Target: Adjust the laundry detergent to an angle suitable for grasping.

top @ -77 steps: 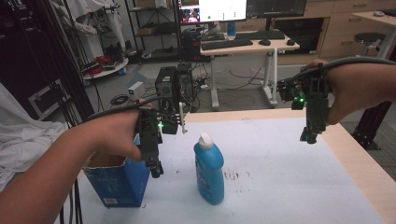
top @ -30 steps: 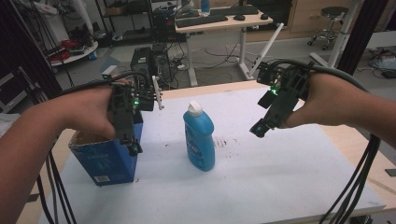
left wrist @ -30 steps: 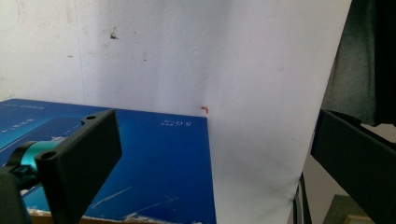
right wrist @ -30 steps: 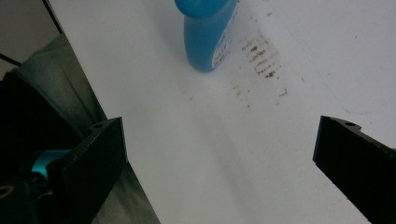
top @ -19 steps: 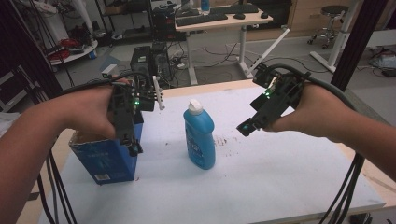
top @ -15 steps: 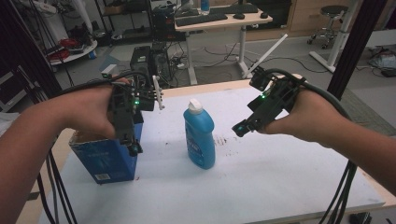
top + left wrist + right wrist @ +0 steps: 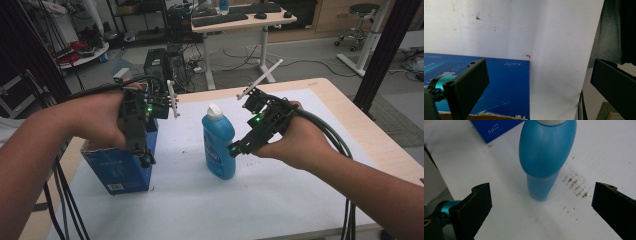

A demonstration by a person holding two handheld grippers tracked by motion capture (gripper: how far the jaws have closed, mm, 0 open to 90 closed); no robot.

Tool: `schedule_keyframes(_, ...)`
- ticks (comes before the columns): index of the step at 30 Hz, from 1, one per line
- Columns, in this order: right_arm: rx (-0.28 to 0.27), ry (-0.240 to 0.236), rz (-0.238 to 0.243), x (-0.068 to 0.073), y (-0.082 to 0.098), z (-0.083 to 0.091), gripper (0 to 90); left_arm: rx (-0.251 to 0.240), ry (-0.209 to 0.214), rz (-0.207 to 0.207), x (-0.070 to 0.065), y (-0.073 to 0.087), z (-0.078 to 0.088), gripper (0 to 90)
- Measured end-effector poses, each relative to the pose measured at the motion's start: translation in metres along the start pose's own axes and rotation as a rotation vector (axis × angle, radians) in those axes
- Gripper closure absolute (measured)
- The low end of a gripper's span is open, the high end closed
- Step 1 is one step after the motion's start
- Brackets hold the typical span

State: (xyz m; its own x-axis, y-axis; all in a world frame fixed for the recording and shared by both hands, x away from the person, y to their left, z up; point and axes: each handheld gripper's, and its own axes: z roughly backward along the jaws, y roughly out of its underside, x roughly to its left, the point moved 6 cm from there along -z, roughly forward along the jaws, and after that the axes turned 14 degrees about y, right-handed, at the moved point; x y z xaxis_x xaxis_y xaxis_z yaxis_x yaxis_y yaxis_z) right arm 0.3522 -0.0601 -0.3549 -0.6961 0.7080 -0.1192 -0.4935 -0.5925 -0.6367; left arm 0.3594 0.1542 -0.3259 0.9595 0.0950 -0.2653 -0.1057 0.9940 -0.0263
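The blue bottle [image 7: 218, 145] with a white cap [image 7: 214, 111] stands upright near the centre of the white table [image 7: 280, 200]. The blue cardboard box [image 7: 120, 167] stands at the bottle's 9 o'clock, apart from it. The left gripper [image 7: 145, 159] points down over the box's right edge; in the left gripper view its jaws stand wide apart, gripping nothing. The right gripper [image 7: 234, 149] sits just beside the bottle at its 3 o'clock; in the right gripper view its jaws are spread wide, framing the bottle without touching it. Brown specks [image 7: 575, 183] mark the table beside the bottle's base.
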Motion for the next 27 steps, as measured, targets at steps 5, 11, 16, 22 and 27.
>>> schedule_keyframes(5, -0.035, 0.025, -0.028, 0.005, -0.007, -0.014, 1.9, 0.0, -0.001, 0.002, 0.0, 0.001, 0.0, 1.8)
schedule_keyframes(11, -0.064, 0.033, -0.051, 0.008, -0.012, -0.027, 1.9, 0.001, -0.002, 0.001, 0.001, 0.002, 0.0, 1.8)
schedule_keyframes(16, -0.081, 0.048, -0.068, 0.009, -0.018, -0.039, 1.9, 0.002, -0.002, 0.007, 0.003, 0.003, 0.0, 1.8)
schedule_keyframes(22, -0.098, 0.068, -0.088, 0.007, -0.022, -0.046, 1.9, 0.0, -0.003, 0.008, 0.003, 0.004, 0.0, 1.8)
schedule_keyframes(27, -0.102, 0.08, -0.112, 0.005, -0.023, -0.051, 1.9, 0.007, -0.006, 0.014, 0.005, 0.005, -0.001, 1.8)
